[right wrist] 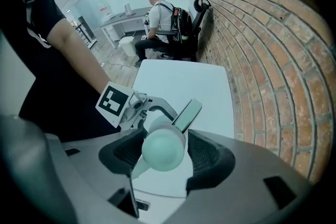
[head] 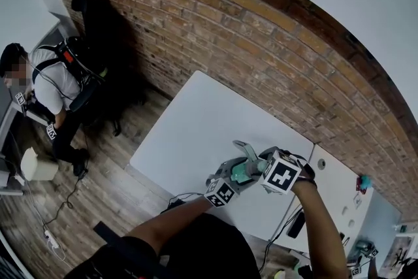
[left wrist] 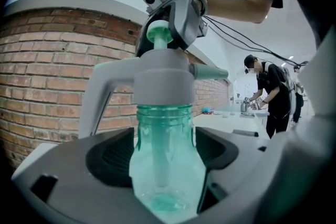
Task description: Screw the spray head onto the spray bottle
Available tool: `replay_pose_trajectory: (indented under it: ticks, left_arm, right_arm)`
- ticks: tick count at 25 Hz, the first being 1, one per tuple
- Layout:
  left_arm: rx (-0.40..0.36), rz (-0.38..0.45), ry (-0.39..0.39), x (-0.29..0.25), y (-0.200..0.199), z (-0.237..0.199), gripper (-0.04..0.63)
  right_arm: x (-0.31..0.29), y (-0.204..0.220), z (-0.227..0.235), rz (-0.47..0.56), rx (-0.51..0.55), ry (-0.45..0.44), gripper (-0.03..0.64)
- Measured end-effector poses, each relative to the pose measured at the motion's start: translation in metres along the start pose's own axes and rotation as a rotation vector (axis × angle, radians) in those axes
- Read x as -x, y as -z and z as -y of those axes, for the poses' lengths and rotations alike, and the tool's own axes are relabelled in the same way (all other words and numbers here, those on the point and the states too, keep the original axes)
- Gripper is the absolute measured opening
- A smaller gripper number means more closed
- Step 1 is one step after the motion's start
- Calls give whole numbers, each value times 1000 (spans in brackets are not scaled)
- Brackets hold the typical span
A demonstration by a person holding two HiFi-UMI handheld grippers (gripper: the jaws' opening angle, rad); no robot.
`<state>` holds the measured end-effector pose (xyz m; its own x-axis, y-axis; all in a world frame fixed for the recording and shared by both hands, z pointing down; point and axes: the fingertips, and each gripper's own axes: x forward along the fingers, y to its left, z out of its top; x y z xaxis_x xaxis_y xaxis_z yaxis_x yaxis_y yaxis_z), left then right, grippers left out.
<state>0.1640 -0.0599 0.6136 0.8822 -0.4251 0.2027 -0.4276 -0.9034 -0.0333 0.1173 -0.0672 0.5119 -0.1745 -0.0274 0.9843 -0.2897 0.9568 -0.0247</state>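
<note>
Your left gripper [left wrist: 164, 152] is squeezing the green spray bottle [left wrist: 163, 126] above the white table [head: 196, 127]. Your right gripper [right wrist: 160, 153] is pinching the spray head [right wrist: 164, 147] from on top. While you are twisting, be holding the bottle steady and the head straight. I am seeing no words, only black-and-white squares on the cubes [head: 282, 174].

One spray bottle [left wrist: 165, 165], one spray head [left wrist: 163, 78]

Left gripper [left wrist: 163, 152], near level, clamps the spray bottle [left wrist: 166, 178]; right gripper [right wrist: 165, 155], pointing down, clamps the spray head [right wrist: 163, 148].
</note>
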Motion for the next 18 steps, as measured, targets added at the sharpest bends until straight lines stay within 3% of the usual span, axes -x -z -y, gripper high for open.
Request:
replay_pose_trajectory:
  ticks: [12,18]
  left_arm:
    - [-13,1,70,0,-1,3,350]
    - [-38,18,126,1,-3,3,350]
  right_arm:
    - [-16,10,2,-91,-97,-24,260]
    - [-16,8,4,-74,-160,-9,259]
